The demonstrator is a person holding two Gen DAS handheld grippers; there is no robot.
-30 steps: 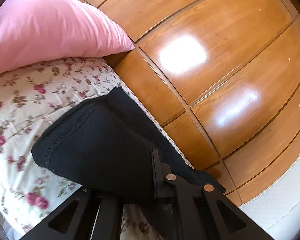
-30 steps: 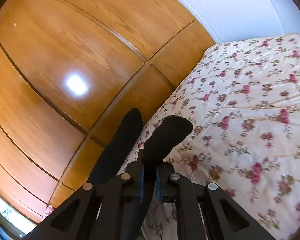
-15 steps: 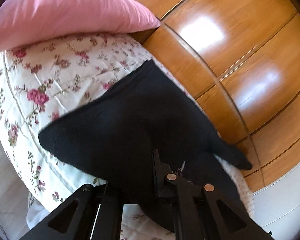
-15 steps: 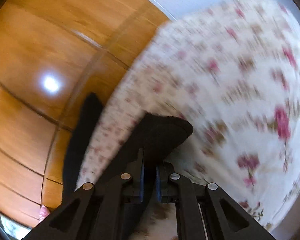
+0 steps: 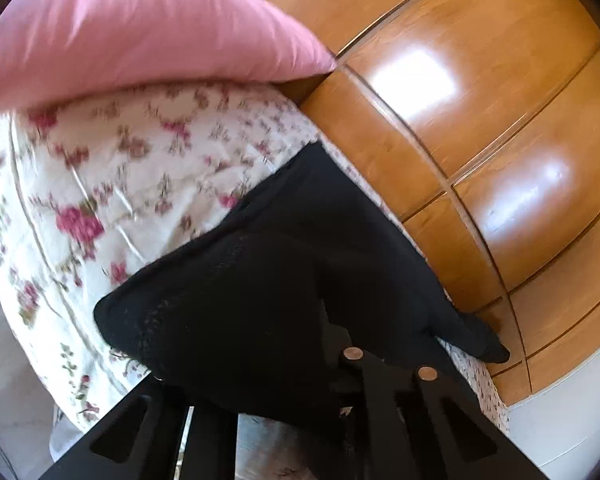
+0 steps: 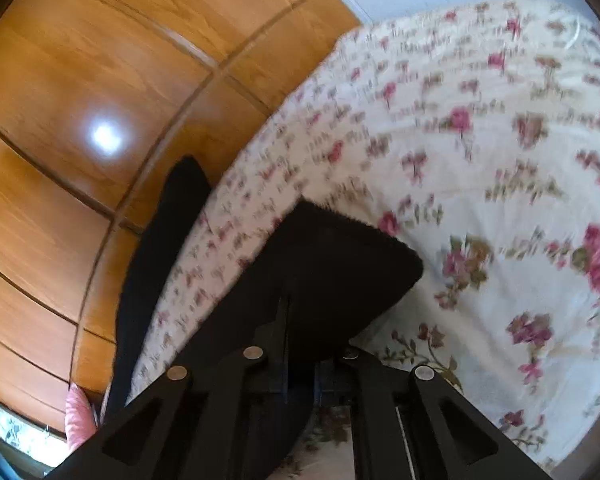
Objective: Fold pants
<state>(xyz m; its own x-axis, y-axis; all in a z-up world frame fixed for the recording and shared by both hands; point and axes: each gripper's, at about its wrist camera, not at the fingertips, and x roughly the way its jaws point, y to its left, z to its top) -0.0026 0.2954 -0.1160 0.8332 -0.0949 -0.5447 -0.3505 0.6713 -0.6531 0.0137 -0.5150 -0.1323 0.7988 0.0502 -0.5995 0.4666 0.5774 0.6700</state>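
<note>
Black pants [image 5: 260,280] lie along the edge of a floral bedspread [image 5: 100,184] beside a wooden wardrobe. My left gripper [image 5: 296,344] is shut on the waistband end, and the cloth drapes over its fingers. In the right wrist view my right gripper [image 6: 300,320] is shut on a leg end of the pants [image 6: 340,264], held just over the bedspread [image 6: 500,200]. The other leg [image 6: 156,248] hangs over the bed's edge against the wardrobe.
A pink pillow [image 5: 132,28] rests at the head of the bed. The glossy wooden wardrobe [image 5: 480,120] runs close along the bed's side and also shows in the right wrist view [image 6: 80,100]. Pale floor [image 5: 4,380] shows past the bed's near edge.
Both grippers have moved over the bed with the pants still held. The pillow looms closer on the left, and the right view has swung toward the bedspread.
</note>
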